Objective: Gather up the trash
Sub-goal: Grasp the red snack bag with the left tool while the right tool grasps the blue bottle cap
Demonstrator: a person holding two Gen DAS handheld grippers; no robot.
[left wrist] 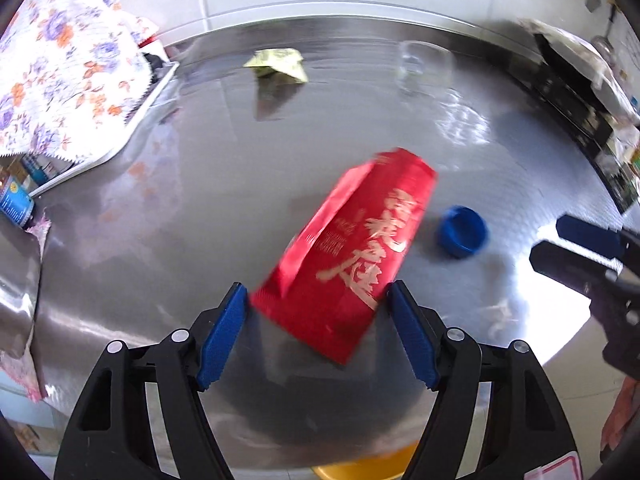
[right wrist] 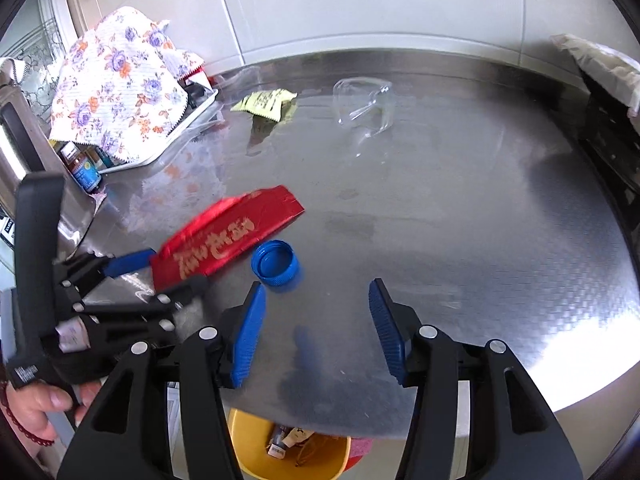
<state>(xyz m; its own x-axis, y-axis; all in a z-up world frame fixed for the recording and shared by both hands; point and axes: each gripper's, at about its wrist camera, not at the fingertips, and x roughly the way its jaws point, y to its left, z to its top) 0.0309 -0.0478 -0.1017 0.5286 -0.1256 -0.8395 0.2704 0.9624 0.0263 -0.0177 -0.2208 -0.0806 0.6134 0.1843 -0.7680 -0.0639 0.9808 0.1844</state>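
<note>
A red packet with gold characters (left wrist: 352, 248) lies on the steel table; it also shows in the right wrist view (right wrist: 228, 240). My left gripper (left wrist: 318, 300) is open with its blue pads on either side of the packet's near end. A blue bottle cap (left wrist: 462, 231) lies right of the packet and shows in the right wrist view (right wrist: 277, 266) too. My right gripper (right wrist: 316, 300) is open and empty, just behind and right of the cap. A crumpled yellow wrapper (right wrist: 266, 105) and a clear plastic piece (right wrist: 366, 106) lie at the far side.
A yellow bin (right wrist: 288, 448) with some trash stands below the table's front edge. A floral cloth (right wrist: 116, 80) covers a tray of bottles at the far left. A dark appliance (right wrist: 608, 132) stands at the right edge.
</note>
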